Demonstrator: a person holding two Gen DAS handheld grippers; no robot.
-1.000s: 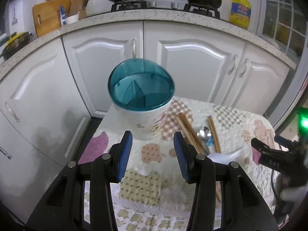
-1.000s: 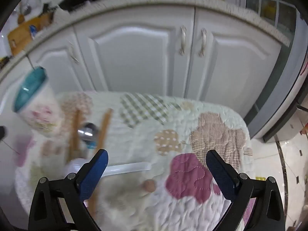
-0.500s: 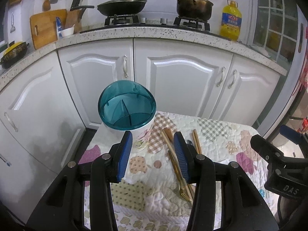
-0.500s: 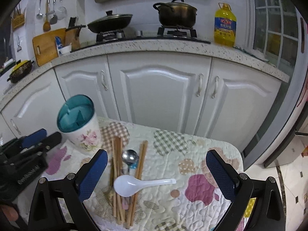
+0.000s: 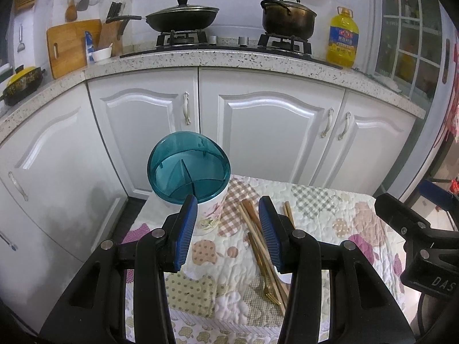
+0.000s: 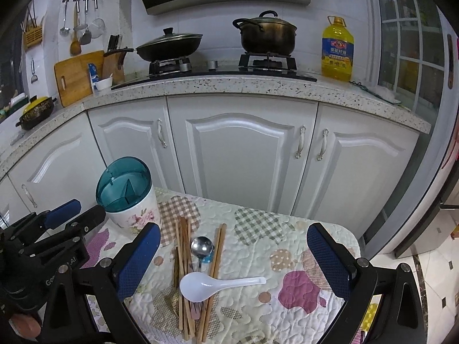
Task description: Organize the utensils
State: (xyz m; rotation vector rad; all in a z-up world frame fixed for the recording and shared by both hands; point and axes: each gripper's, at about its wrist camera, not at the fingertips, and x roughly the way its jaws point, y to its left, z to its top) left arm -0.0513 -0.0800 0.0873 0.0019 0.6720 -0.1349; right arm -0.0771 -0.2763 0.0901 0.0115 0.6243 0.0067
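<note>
A white floral utensil holder (image 6: 134, 215) with a teal divided top (image 5: 188, 172) stands at the table's far left. Wooden chopsticks (image 6: 183, 258), a steel spoon (image 6: 201, 247), a white ceramic spoon (image 6: 206, 283) and a gold fork (image 5: 268, 282) lie in a pile on the quilted cloth. My left gripper (image 5: 228, 229) is open and empty, raised in front of the holder; it also shows in the right wrist view (image 6: 76, 213). My right gripper (image 6: 233, 261) is wide open and empty above the pile; it also shows in the left wrist view (image 5: 407, 209).
The small table with the patchwork quilt (image 6: 287, 258) stands before white cabinets (image 6: 243, 154). On the counter behind are a wok (image 6: 169, 46), a pot (image 6: 266, 34), an oil bottle (image 6: 338, 50) and a cutting board (image 6: 74, 77).
Both grippers have pulled back and up from the table, so the views now take in the counter and stove. The utensils and holder have not moved.
</note>
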